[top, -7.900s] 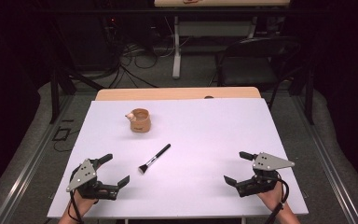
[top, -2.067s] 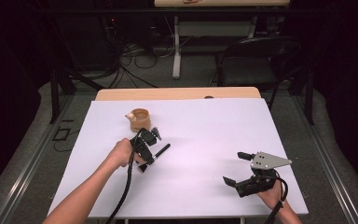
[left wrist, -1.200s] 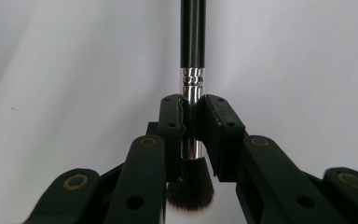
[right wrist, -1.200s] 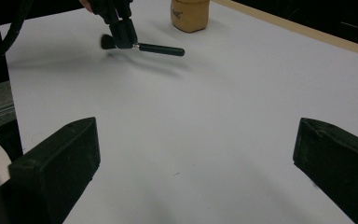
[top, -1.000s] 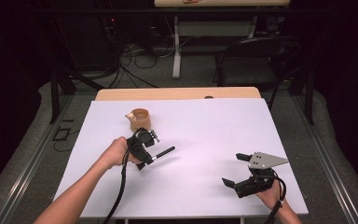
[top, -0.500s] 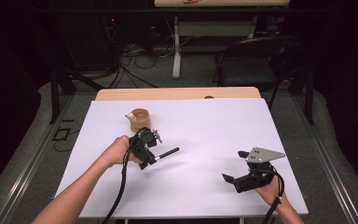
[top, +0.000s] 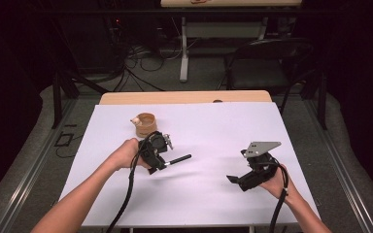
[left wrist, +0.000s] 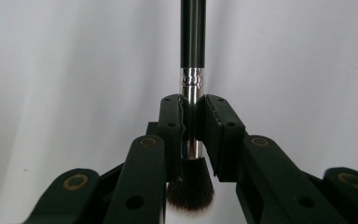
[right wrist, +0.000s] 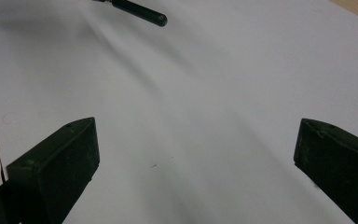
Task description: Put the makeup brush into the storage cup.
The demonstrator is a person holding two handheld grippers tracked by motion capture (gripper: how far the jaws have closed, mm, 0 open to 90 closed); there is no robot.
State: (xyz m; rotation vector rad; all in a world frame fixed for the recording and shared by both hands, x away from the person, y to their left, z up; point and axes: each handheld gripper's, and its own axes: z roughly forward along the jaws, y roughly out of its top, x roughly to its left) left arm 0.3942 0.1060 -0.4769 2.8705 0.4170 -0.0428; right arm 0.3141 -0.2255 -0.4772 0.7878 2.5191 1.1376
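Since the start you have carried your left gripper (top: 161, 158) from the near left corner of the tabletop (top: 213, 121) toward the middle of its left half, and the makeup brush (top: 177, 159) that lay flat there is now off the surface in its grip. Your right gripper (top: 245, 178) has lifted a little and drifted inward from the near right corner within the last second.

The left gripper's jaws are pressed together on the brush's silver ferrule (left wrist: 190, 91); in the left gripper view (left wrist: 189, 140) the dark bristles (left wrist: 190, 186) sit below the pads toward the camera and the black handle (left wrist: 192, 32) runs straight away from them. From the high view the handle sticks out to the right, roughly level, above the white tabletop.

Your right gripper hangs over the right half near the front edge, jaws spread wide with nothing between them; in the right gripper view (right wrist: 196, 154) bare white surface lies between the two pads and the tip of the brush handle (right wrist: 142, 13) shows at the top.

The small wooden cup (top: 145, 124) stands toward the far left part of the tabletop, just beyond your left gripper and apart from it.
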